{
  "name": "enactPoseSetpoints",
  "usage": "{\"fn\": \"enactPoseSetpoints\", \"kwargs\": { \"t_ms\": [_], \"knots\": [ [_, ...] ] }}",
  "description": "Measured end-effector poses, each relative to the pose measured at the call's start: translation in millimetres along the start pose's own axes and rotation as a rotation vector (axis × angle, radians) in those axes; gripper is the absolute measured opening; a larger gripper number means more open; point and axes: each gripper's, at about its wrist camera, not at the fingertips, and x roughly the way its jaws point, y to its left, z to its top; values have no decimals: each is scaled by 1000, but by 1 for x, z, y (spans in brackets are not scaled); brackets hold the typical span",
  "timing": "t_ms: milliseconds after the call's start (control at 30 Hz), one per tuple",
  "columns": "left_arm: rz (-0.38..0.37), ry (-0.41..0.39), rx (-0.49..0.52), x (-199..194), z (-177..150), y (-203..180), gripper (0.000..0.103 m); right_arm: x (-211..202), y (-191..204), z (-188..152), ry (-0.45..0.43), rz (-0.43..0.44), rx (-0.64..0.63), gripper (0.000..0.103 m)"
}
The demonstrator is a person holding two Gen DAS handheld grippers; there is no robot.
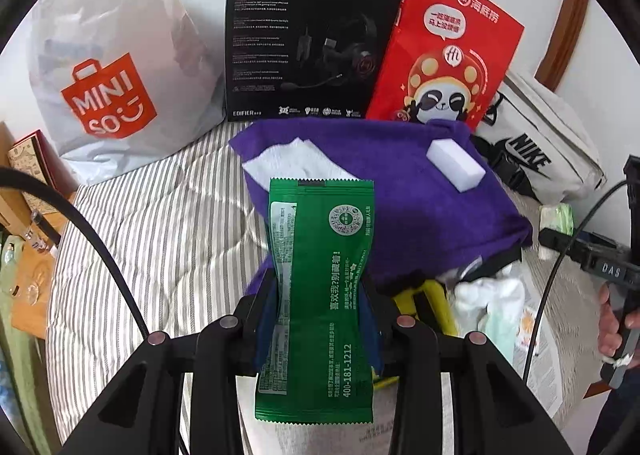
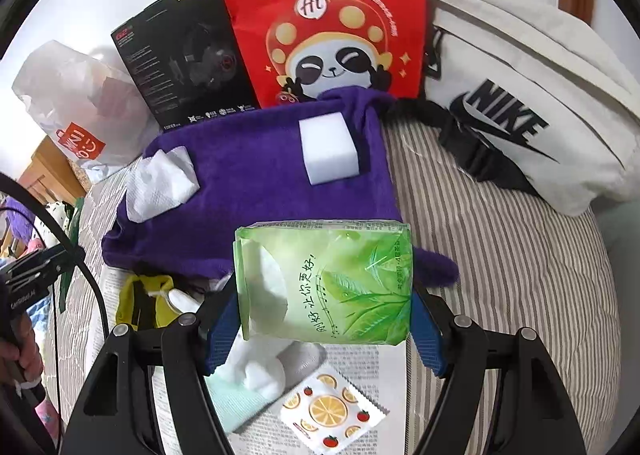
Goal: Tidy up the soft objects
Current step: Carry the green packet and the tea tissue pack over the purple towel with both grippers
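My left gripper (image 1: 318,319) is shut on a dark green foil sachet (image 1: 320,255), which stands upright between the blue pads and is pinched in at its waist. My right gripper (image 2: 324,315) is shut on a light green tissue pack (image 2: 328,283), held by its two sides above the bed. Behind both lies a purple towel (image 2: 256,183) with a white sponge block (image 2: 326,149) and a crumpled white tissue (image 2: 160,183) on it. The same towel (image 1: 420,215), sponge (image 1: 456,165) and tissue (image 1: 296,163) show in the left wrist view.
On a newspaper (image 2: 360,431) lie a yellow-black item (image 2: 140,299), pale socks (image 2: 256,375) and an orange-print sachet (image 2: 332,411). Along the wall stand a Miniso bag (image 1: 108,67), black headset box (image 1: 308,39), red paper bag (image 2: 324,15) and white Nike bag (image 2: 520,107). Striped bedding (image 1: 160,235) surrounds them.
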Motion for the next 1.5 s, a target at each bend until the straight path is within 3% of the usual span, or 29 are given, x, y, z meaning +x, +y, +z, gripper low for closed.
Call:
{"fn": "enactPoseSetpoints", "kwargs": {
  "t_ms": [367,867,1133,1500],
  "knots": [
    [-15,13,33,20,28,-7,35,32,2,28,25,13,23,73],
    [-29,46,21,42,33,2,35,104,9,53,156,-48,-32,73],
    [-32,60,22,51,36,5,35,123,12,58,176,-58,-54,73],
    [-45,87,30,68,41,1,35,131,26,57,159,-53,-109,85]
  ]
}}
